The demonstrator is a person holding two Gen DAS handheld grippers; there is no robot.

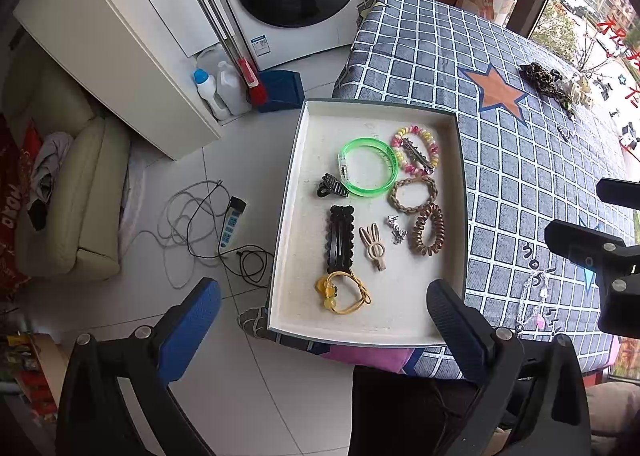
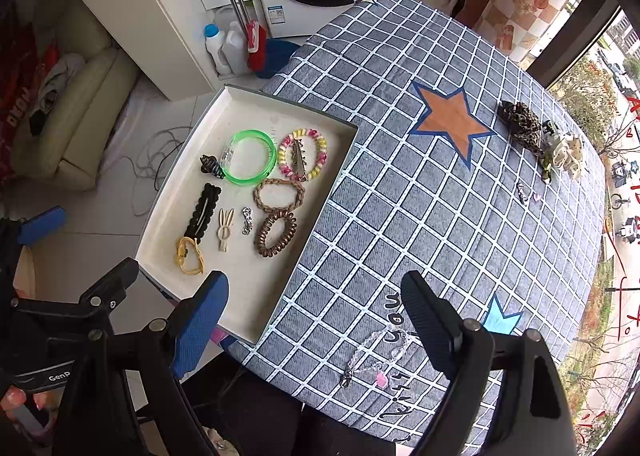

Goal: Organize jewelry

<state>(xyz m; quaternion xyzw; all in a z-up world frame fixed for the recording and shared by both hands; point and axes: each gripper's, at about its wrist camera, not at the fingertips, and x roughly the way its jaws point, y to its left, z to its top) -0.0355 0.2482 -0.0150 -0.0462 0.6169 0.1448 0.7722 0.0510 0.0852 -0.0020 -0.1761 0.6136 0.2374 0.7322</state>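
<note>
Right now your right gripper (image 2: 314,322) hangs above the near edge of the table, its jaws spread wide with nothing between them; directly below and between the fingers lies a clear beaded bracelet (image 2: 378,352) with a small pink charm and a metal clasp, resting on the grey checked tablecloth (image 2: 400,191). Your left gripper (image 1: 324,320) is likewise wide apart and empty, poised over the near end of the shallow white tray (image 1: 294,191), which sits at the table's left edge and overhangs it slightly. Inside that tray you already have a green translucent bangle (image 1: 368,167), with a black claw clip (image 1: 332,187) touching its lower left side, a pink-and-yellow coil hair tie (image 1: 416,149) with a metal alligator clip (image 1: 418,153) lying across it, a braided brown hair tie (image 1: 414,194), a bronze spiral hair tie (image 1: 429,230), a small silver trinket (image 1: 396,230), a beige bunny-shaped clip (image 1: 372,246), a black scalloped snap clip (image 1: 341,240) and a yellow elastic hair tie (image 1: 344,292) nearest you. Far across the cloth, beyond the orange star, a leopard-print scrunchie (image 2: 520,121) lies in a small pile with some pale fabric accessories (image 2: 566,153), and a small dark clip (image 2: 522,191) rests just this side of them, well apart from the tray.
</note>
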